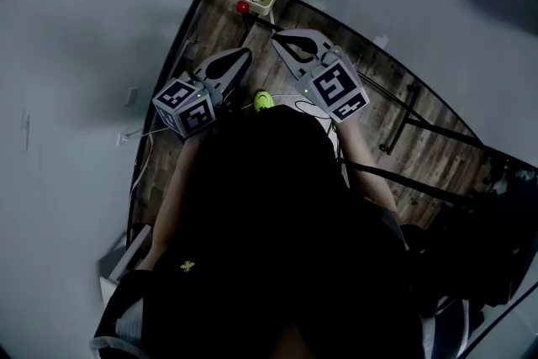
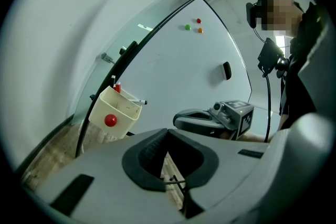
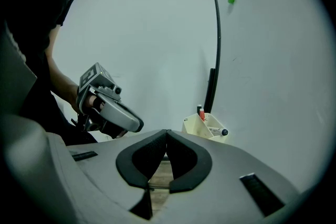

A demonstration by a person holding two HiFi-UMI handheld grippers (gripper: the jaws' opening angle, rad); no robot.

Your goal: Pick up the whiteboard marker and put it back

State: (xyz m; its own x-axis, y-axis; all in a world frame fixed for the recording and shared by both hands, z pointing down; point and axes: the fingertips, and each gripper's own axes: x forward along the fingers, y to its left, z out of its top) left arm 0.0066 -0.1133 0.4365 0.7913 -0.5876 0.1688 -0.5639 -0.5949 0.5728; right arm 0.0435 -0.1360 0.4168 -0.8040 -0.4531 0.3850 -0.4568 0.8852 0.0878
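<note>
Two claws pointed toward the whiteboard [image 2: 173, 60], and both were pressed shut with nothing in them. The left claw [image 2: 167, 132] showed its pads meeting at the tips, and the right claw [image 3: 167, 134] looked the same. The whiteboard marker [image 2: 137, 102] lay inside the cream holder [image 2: 113, 113] at the board's left edge, with its black cap jutting over the holder's right rim. A red marker [image 2: 116, 88] stood upright at the holder's far corner. The holder was farther ahead, well apart from both claws, so the pick-up had apparently not begun.

Several things could have gone wrong from there. A claw arriving while shut would only have pushed the marker deeper into the holder or tipped it out over the rim, so the jaws needed to part before reaching it. The marker looked slim, round and smooth, and a grip near its end might have let it swivel or slip free. A pinch on the cap alone might have pulled the cap off. The holder's walls left little room around the marker, and a careless approach could have caught the red marker too. A hard shove might also have shifted the holder, which seemed to hang on the board by little more than its red knob [image 2: 110, 120]. The claws were held near each other and could have collided.
</note>
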